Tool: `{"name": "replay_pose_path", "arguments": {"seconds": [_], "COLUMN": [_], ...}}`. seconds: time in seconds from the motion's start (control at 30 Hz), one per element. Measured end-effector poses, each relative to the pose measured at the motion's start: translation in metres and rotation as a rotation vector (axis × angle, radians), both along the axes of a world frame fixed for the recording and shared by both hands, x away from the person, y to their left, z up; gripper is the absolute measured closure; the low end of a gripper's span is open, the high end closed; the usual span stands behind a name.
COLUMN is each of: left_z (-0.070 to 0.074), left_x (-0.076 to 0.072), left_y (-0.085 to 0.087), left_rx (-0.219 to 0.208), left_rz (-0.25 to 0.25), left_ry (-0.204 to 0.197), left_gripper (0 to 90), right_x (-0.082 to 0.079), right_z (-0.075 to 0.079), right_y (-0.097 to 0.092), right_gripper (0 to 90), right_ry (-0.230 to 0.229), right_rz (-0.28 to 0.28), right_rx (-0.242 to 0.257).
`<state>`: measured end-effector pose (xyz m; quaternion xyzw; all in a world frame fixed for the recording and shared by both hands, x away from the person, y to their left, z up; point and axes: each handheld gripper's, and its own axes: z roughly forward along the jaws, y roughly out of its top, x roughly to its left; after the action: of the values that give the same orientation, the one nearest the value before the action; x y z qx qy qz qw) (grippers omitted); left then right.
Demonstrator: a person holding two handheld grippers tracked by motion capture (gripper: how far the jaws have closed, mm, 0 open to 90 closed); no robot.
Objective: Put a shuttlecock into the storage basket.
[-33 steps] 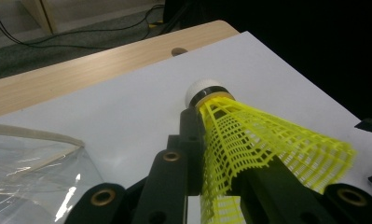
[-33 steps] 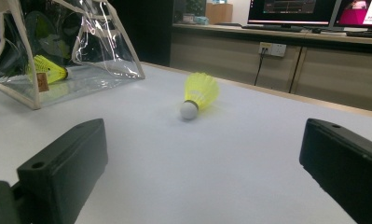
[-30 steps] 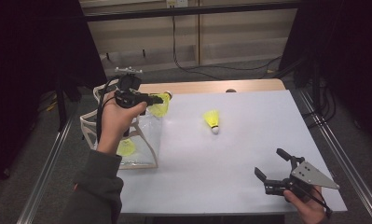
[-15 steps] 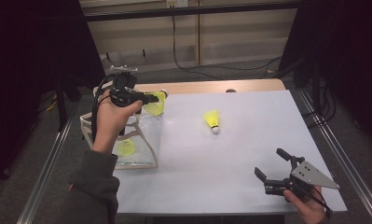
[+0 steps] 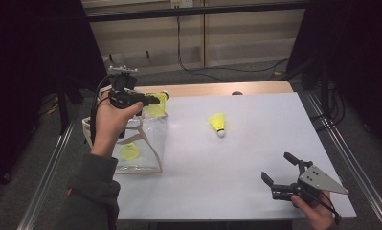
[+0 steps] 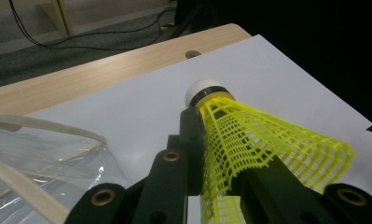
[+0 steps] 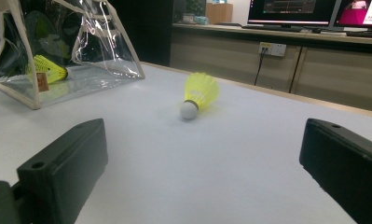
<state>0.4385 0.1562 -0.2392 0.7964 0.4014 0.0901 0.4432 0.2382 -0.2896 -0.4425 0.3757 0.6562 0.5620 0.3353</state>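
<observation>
Altogether three yellow shuttlecocks are in sight. The held shuttlecock point(image 5: 156, 106) sits clamped by its mesh skirt in the left gripper point(image 5: 148, 100), raised over the open top of the clear bag point(image 5: 150, 143) at the table's left edge, its white cork pointing away from the hand. A second shuttlecock point(image 5: 129, 152) lies inside the bag, on its bottom. A third shuttlecock point(image 5: 218, 123) lies on its side out on the white tabletop point(image 5: 255, 143), well apart from the bag. The right gripper point(image 5: 280, 170) rests low at the near right corner, jaws spread wide with nothing between them. Beyond the table's far wooden strip run low cabinets, loose cables and dark curtains.
</observation>
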Motion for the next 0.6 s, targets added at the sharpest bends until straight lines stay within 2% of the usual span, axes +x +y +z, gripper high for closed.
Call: {"name": "replay_pose_path", "arguments": {"seconds": [0.6], "left_z": [0.0062], "left_x": [0.0002], "left_y": [0.009], "left_rx": [0.01], "left_rz": [0.017], "left_ry": [-0.012], "left_gripper": [83.4], "right_x": [0.0001], "right_z": [0.0], "right_y": [-0.0001], "right_gripper": [0.8], "right_ry": [0.0], "right_rz": [-0.001], "right_rx": [-0.001]}}
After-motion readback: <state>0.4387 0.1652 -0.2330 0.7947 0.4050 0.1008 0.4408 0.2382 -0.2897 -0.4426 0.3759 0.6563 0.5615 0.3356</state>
